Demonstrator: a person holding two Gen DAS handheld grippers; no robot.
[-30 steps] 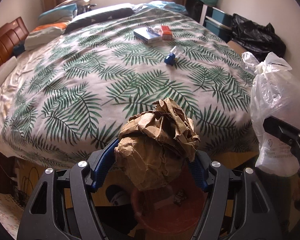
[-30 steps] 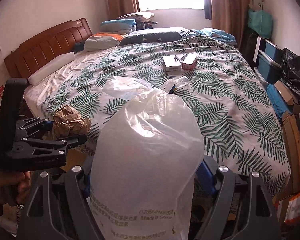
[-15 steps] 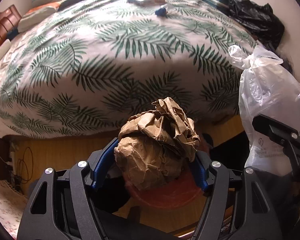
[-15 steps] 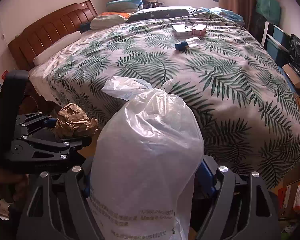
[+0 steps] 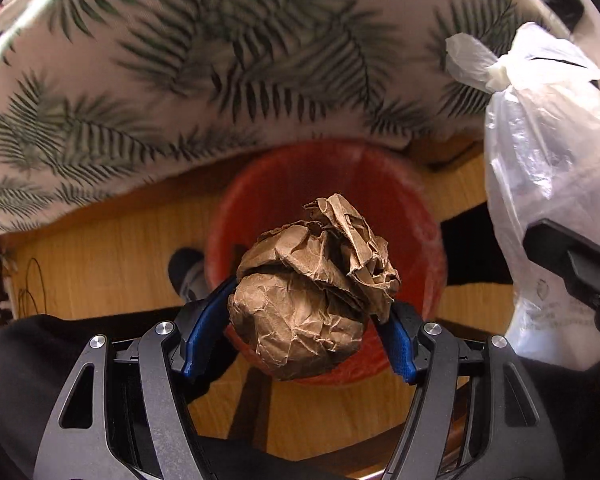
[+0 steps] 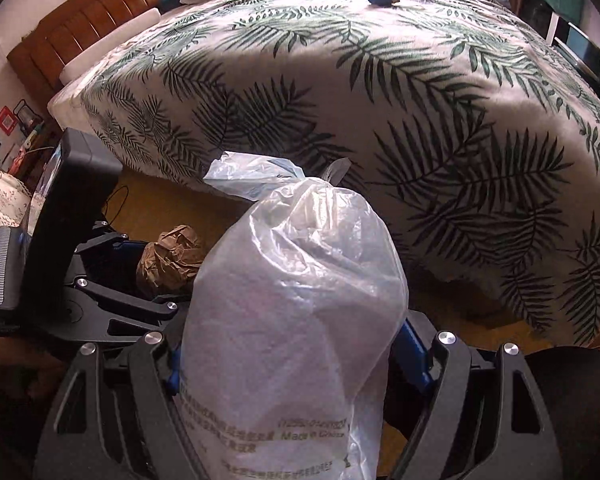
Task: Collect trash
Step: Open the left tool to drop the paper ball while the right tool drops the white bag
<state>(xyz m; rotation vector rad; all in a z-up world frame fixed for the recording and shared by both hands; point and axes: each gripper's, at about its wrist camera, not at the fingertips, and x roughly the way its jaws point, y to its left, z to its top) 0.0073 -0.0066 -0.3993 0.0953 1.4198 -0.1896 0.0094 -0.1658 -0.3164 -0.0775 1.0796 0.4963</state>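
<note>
The only print I can read is on the white plastic bag (image 6: 296,320) clamped in my right gripper (image 6: 300,356): near its lower end, in small grey letters, stands "Made in China". Just above those words runs a line of digits I cannot make out, and to their left lie rows of characters too blurred to read. From my left wrist view the same bag (image 5: 548,184) shows a small grey emblem and faint lines of print, none of it legible.

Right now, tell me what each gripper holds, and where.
Left gripper: crumpled brown paper ball, pinched at its sides. Right gripper: tied clear plastic bag, lower body.
</note>
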